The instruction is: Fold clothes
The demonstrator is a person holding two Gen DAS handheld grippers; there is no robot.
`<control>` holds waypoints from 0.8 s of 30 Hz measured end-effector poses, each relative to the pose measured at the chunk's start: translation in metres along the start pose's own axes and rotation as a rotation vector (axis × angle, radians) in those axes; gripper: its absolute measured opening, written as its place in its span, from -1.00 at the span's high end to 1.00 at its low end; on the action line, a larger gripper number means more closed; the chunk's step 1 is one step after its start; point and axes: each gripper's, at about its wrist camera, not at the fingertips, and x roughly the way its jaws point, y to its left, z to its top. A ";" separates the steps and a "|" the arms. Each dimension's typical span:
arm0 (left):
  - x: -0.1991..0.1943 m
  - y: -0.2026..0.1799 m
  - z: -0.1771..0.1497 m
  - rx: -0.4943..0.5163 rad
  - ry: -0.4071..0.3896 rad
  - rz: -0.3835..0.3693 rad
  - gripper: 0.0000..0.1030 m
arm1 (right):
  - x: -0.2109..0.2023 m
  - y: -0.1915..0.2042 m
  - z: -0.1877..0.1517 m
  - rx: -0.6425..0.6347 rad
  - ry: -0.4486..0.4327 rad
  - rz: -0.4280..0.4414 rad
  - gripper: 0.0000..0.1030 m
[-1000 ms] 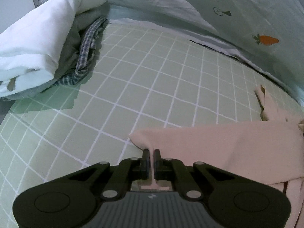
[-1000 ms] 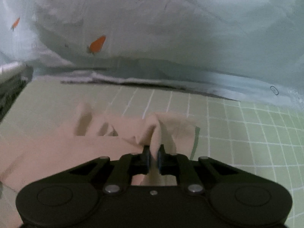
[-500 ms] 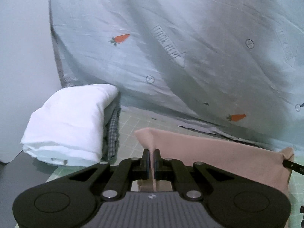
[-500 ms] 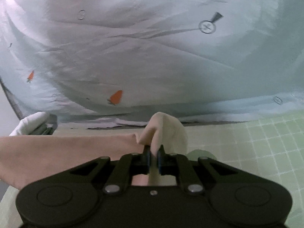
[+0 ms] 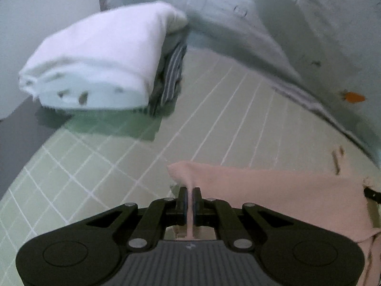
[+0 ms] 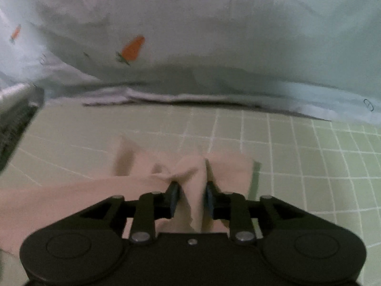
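Left tool (image 5: 189, 191) clamped on corner of pink garment (image 5: 273, 190), which stretches off to the right above green grid sheet (image 5: 100, 166). Folded white cloth (image 5: 100, 54) on striped pile (image 5: 172, 71) far left; carrot-print quilt (image 5: 309, 35) behind.

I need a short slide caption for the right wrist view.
Open right gripper with pink cloth garment between its fingers, over the green grid-patterned mat.

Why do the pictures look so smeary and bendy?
Left wrist view: the white folded pile is smeared by motion blur, and the grid lines on the green mat bend from the fisheye lens. Right wrist view: the pink cloth looks soft and blurred, and the corners go dark.
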 end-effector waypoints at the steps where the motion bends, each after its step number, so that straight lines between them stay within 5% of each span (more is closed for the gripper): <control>1: 0.004 0.001 -0.002 0.000 0.010 0.007 0.91 | 0.004 -0.002 0.001 -0.005 -0.011 -0.002 0.43; 7: 0.023 0.001 -0.009 -0.003 0.064 0.027 0.90 | 0.013 -0.008 0.019 -0.014 -0.008 -0.013 0.30; 9: 0.020 0.004 -0.011 -0.018 0.059 0.023 0.90 | 0.010 -0.011 0.024 0.006 0.000 -0.020 -0.04; 11: 0.018 0.007 -0.012 -0.033 0.054 0.018 0.84 | -0.002 -0.015 0.025 0.022 -0.026 -0.058 -0.89; 15: 0.010 0.016 -0.019 -0.078 0.052 -0.015 0.58 | -0.042 -0.030 0.015 0.084 -0.061 -0.140 -0.93; 20: 0.000 0.026 -0.028 -0.129 0.053 -0.056 -0.13 | -0.086 -0.033 -0.041 0.129 0.015 -0.229 -0.96; 24: -0.005 0.028 -0.035 -0.123 0.065 -0.065 -0.23 | -0.113 -0.021 -0.091 0.133 0.080 -0.258 -0.97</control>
